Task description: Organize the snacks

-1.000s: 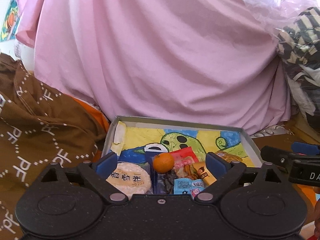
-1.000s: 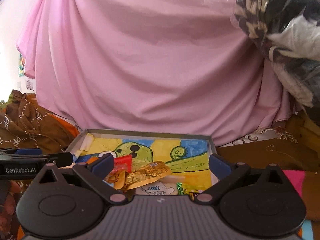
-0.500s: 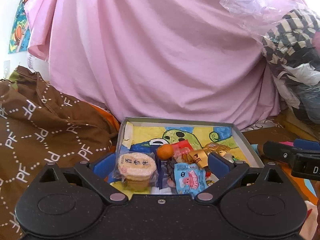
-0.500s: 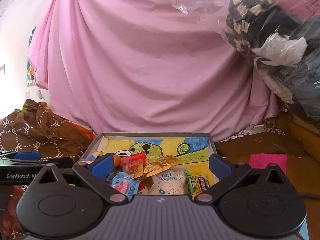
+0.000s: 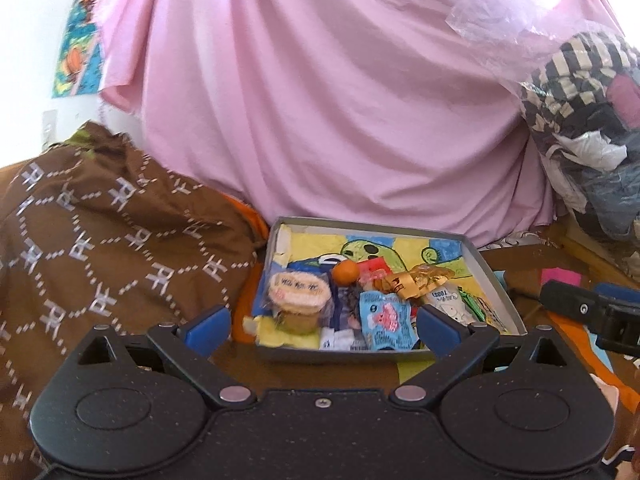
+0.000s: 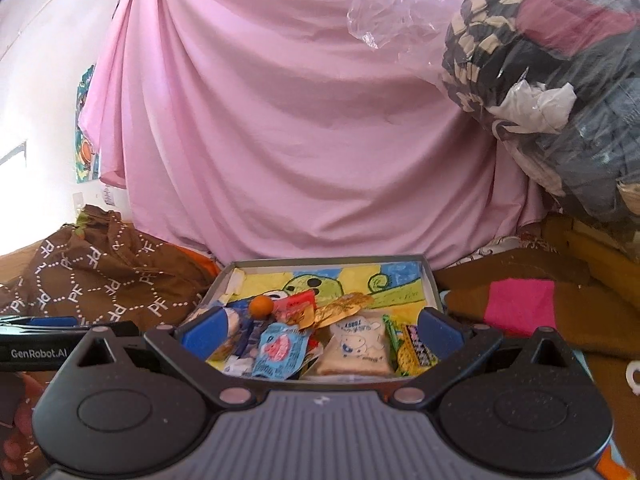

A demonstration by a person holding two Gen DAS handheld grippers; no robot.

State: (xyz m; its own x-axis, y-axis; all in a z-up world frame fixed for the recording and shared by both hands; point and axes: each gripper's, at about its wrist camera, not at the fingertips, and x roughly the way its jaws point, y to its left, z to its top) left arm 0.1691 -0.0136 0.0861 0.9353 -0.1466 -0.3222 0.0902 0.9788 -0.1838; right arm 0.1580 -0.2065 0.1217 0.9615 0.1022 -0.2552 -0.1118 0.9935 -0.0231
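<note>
Both cameras have drawn back over the last second: the box (image 5: 492, 276) sits farther off, its near wall now visible. Left gripper (image 5: 320, 322) and right gripper (image 6: 318, 330) hold jaws wide apart, empty. The snacks, among them an orange (image 5: 346, 271), round cake (image 5: 300, 294) and blue packet (image 5: 384, 318), lie heaped at the box's 6 o'clock end. That fits sorting finished or pending. A brown patterned cloth (image 5: 100, 248) lies at 9 o'clock, a pink sheet (image 6: 300, 120) at 12.

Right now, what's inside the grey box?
The grey box holds an orange, blue pig packet, toast pack and gold wrapper. Whatever lies beneath them is covered.
</note>
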